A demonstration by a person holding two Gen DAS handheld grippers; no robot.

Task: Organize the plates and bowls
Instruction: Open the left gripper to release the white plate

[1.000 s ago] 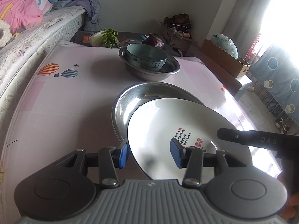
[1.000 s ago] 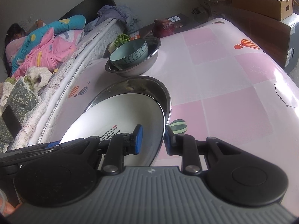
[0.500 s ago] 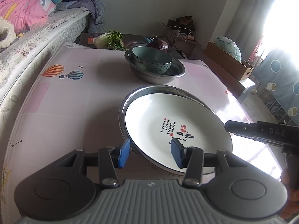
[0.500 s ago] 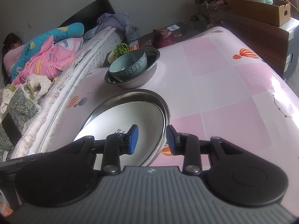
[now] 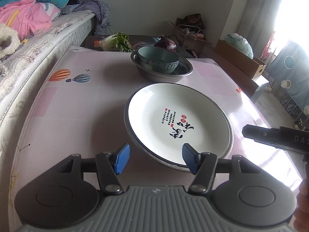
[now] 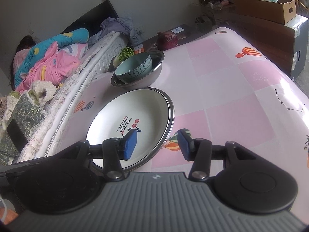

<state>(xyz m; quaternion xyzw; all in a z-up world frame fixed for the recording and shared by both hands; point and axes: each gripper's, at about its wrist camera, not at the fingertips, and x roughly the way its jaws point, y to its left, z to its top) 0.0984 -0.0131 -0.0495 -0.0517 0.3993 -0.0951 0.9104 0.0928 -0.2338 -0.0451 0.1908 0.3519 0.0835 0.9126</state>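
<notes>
Lowered since a second ago, the plate (image 5: 178, 122) is now lying flat inside the steel dish (image 5: 230, 145), no longer tilted on its rim. Both sets of fingers have let go of it. The left gripper (image 5: 155, 159) is hanging over the plate's near edge, its fingers opening, with that edge below the gap but no pad touching it. The right gripper (image 6: 157, 145) is sitting at the plate's (image 6: 135, 123) opposite side; its fingers are also opening, the left pad (image 6: 130, 145) over the plate's inside, the right pad over the pink surface (image 6: 241, 89), neither pressing on the rim. Behind the plate, well apart from it, a green bowl (image 5: 159, 60) is resting in a steel basin (image 5: 185, 70). A bed (image 6: 63, 89) is running alongside the surface.
</notes>
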